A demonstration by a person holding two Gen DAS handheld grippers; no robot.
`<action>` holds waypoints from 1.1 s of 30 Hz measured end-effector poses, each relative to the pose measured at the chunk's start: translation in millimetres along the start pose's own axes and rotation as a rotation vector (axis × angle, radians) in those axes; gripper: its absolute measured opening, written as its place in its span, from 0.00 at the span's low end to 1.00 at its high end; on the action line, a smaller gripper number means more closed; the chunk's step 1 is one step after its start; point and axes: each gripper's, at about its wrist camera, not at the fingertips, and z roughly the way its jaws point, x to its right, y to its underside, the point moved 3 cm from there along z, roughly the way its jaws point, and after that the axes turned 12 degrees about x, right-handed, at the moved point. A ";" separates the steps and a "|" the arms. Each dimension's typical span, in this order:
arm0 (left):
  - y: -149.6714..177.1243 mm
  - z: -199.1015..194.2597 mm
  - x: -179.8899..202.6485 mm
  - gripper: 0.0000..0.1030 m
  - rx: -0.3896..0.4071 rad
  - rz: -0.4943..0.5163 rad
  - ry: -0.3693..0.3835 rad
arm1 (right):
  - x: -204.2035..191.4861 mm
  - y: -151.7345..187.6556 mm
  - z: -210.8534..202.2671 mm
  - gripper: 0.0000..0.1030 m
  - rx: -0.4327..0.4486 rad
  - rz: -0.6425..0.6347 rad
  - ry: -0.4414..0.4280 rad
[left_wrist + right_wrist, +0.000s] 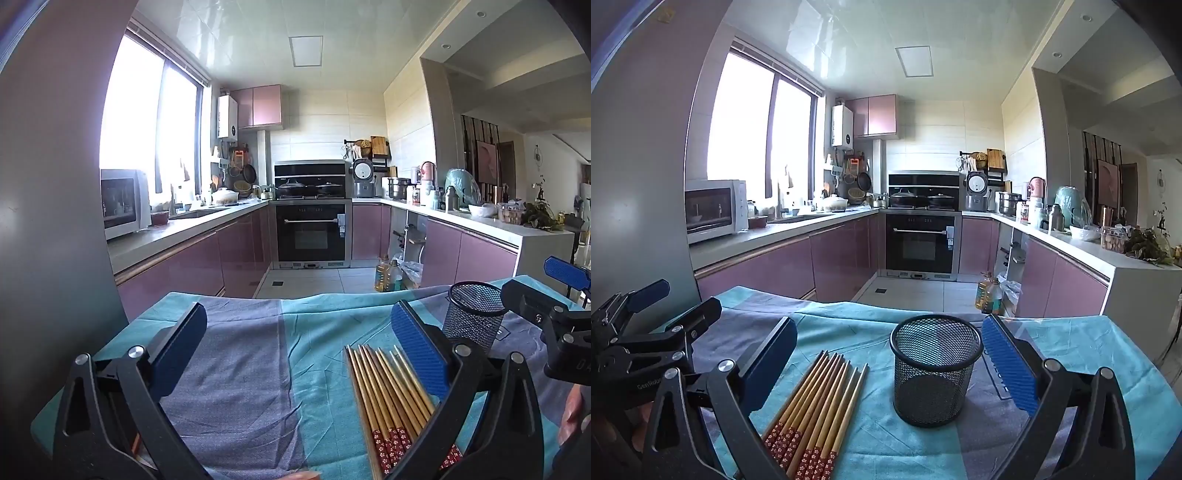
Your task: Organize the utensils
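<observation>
Several wooden chopsticks (818, 410) with red flowered ends lie side by side on the blue and teal cloth; they also show in the left wrist view (388, 391). A black mesh holder (936, 373) stands upright and empty to their right, also seen in the left wrist view (474, 317). My left gripper (295, 354) is open and empty, above the cloth left of the chopsticks. My right gripper (890, 365) is open and empty, with the holder and chopsticks between its fingers' span.
The cloth-covered table (1089, 350) ends just beyond the holder. Past it is a kitchen floor with oil bottles (988, 293), pink cabinets and an oven (919, 245). A grey wall (55, 221) stands close on the left.
</observation>
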 end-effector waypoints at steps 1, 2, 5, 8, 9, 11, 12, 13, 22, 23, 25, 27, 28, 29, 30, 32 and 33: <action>-0.5 -0.6 -0.3 0.96 0.001 -0.002 0.001 | -0.4 -0.5 -0.2 0.94 0.004 -0.001 -0.001; -1.2 -1.9 -0.1 0.96 0.004 -0.002 0.001 | -0.9 -0.7 0.0 0.94 0.004 -0.002 -0.002; 3.0 2.5 -2.6 0.96 0.005 -0.005 0.003 | -1.5 -1.7 0.1 0.94 0.005 -0.001 -0.004; 4.4 1.5 -1.8 0.96 0.012 -0.005 0.002 | -2.1 -1.7 -0.8 0.94 0.007 -0.001 -0.007; 4.3 1.1 -1.2 0.96 0.014 -0.005 0.001 | -2.3 -1.9 -0.8 0.94 0.008 -0.001 -0.006; 4.7 1.2 -1.6 0.96 0.019 -0.005 -0.001 | -2.1 -2.5 -3.6 0.94 0.014 0.000 -0.008; 4.8 1.2 -1.1 0.96 0.022 -0.005 -0.001 | -2.3 -2.8 -3.8 0.94 0.015 0.002 -0.008; 5.0 1.2 -1.4 0.96 0.024 -0.006 0.000 | -2.4 -2.9 -3.8 0.94 0.015 0.001 -0.008; 5.1 0.9 -0.7 0.96 0.030 -0.011 -0.001 | -3.0 -4.4 -6.2 0.94 0.019 0.004 -0.013; 5.0 0.9 -0.4 0.96 0.030 -0.012 -0.001 | -2.8 -5.0 -6.7 0.94 0.020 0.005 -0.014; 4.5 0.2 -0.4 0.96 0.031 -0.012 -0.001 | -2.5 -5.4 -7.4 0.94 0.020 0.005 -0.013; 4.5 0.2 -0.6 0.96 0.032 -0.011 -0.001 | -2.9 -5.7 -7.7 0.94 0.019 0.006 -0.013; 4.4 -0.2 -1.1 0.96 0.032 -0.013 0.000 | -2.8 -5.9 -7.5 0.94 0.019 0.005 -0.014; 4.4 0.0 -1.3 0.96 0.031 -0.015 0.001 | -3.3 -6.4 -7.9 0.94 0.020 0.004 -0.014; 4.1 0.2 -0.8 0.96 0.030 -0.016 0.001 | -2.6 -6.0 -7.5 0.94 0.020 0.004 -0.014; 3.9 0.0 -1.0 0.96 0.029 -0.019 0.002 | -2.1 -5.7 -7.7 0.94 0.021 0.002 -0.014; 3.6 0.5 -0.7 0.96 0.029 -0.020 0.001 | -2.2 -6.0 -7.8 0.94 0.021 0.003 -0.016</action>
